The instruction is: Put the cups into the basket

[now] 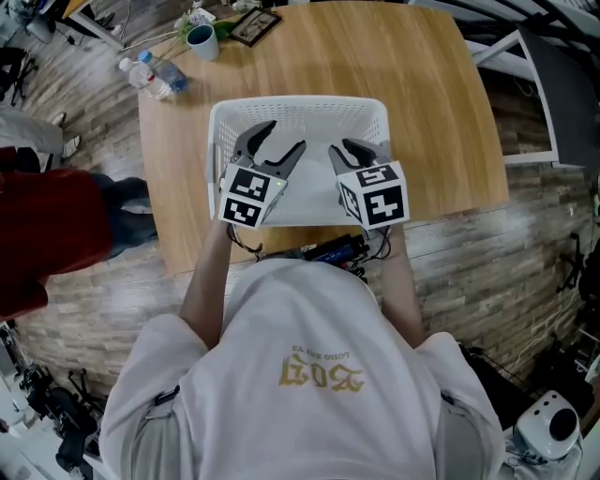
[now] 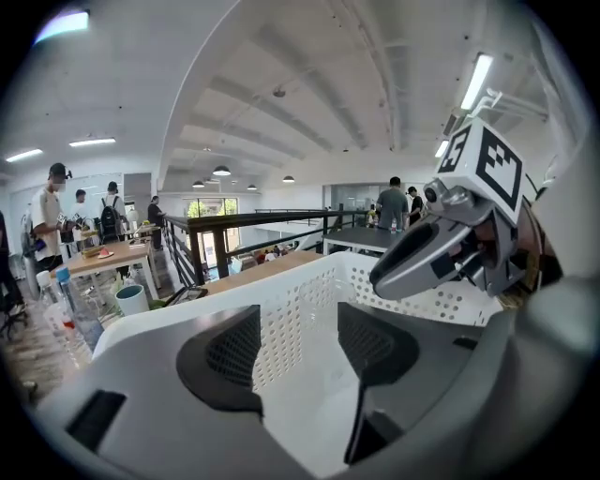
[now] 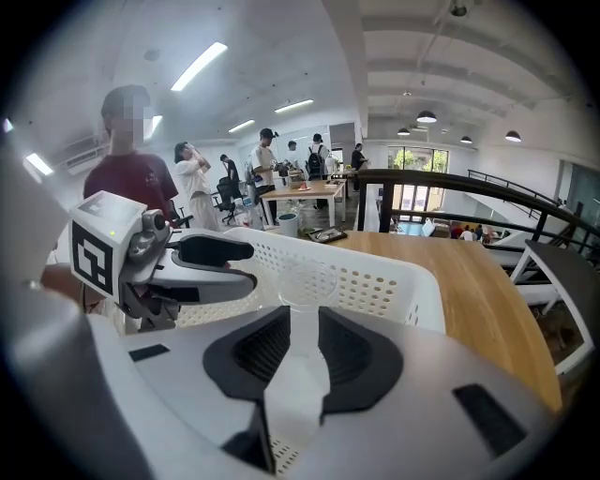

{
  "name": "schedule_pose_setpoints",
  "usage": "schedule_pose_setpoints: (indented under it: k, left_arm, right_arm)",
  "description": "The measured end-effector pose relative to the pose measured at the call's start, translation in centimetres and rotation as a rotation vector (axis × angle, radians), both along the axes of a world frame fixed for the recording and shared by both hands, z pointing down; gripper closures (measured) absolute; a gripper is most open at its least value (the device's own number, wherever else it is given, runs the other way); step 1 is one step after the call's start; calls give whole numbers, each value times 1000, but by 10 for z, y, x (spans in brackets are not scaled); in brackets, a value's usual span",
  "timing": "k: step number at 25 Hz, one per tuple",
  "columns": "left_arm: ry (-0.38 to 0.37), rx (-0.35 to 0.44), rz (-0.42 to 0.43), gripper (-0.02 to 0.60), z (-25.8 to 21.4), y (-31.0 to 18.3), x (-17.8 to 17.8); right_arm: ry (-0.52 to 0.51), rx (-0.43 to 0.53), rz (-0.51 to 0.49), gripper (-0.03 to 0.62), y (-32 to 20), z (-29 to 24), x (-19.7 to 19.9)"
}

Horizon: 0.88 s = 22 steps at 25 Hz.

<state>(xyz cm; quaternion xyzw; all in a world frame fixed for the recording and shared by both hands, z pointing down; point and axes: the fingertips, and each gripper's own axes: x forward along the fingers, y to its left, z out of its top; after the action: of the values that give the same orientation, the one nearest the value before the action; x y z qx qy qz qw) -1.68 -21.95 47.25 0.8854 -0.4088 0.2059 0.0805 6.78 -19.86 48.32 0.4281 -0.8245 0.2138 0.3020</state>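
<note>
A white perforated basket [image 1: 300, 103] stands on the wooden table [image 1: 375, 56], and both grippers hover over it. My right gripper [image 1: 359, 150] has its jaws drawn close on a clear plastic cup [image 3: 305, 281], whose round rim pokes out beyond the pads toward the basket wall [image 3: 394, 281]. My left gripper [image 1: 277, 150] stands open beside it, its pads [image 2: 230, 352] spread apart, with only the basket's inside [image 2: 281, 281] showing between them. A teal cup [image 1: 200, 39] sits at the table's far left corner, well away from both grippers.
A water bottle [image 1: 155, 75] lies by the teal cup, and a dark framed object [image 1: 255, 25] rests at the far edge. A black device with cables [image 1: 337, 251] sits at the near edge. People stand around desks [image 3: 300, 192] beyond a railing.
</note>
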Motion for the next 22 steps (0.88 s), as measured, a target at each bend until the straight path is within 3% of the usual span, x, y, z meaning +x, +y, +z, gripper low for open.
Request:
schedule_pose_setpoints:
  k: [6, 12, 17, 22]
  left_arm:
    - [32, 24, -46, 419, -5, -2, -6]
    - [13, 5, -18, 423, 2, -2, 3]
    - [9, 14, -16, 423, -1, -4, 4]
    - [22, 26, -29, 423, -5, -6, 3]
  right_arm:
    - [29, 18, 7, 497, 1, -1, 1]
    - [89, 16, -26, 497, -2, 7, -2]
    - [87, 58, -35, 497, -9, -1, -6]
    - [83, 36, -50, 497, -7, 6, -6]
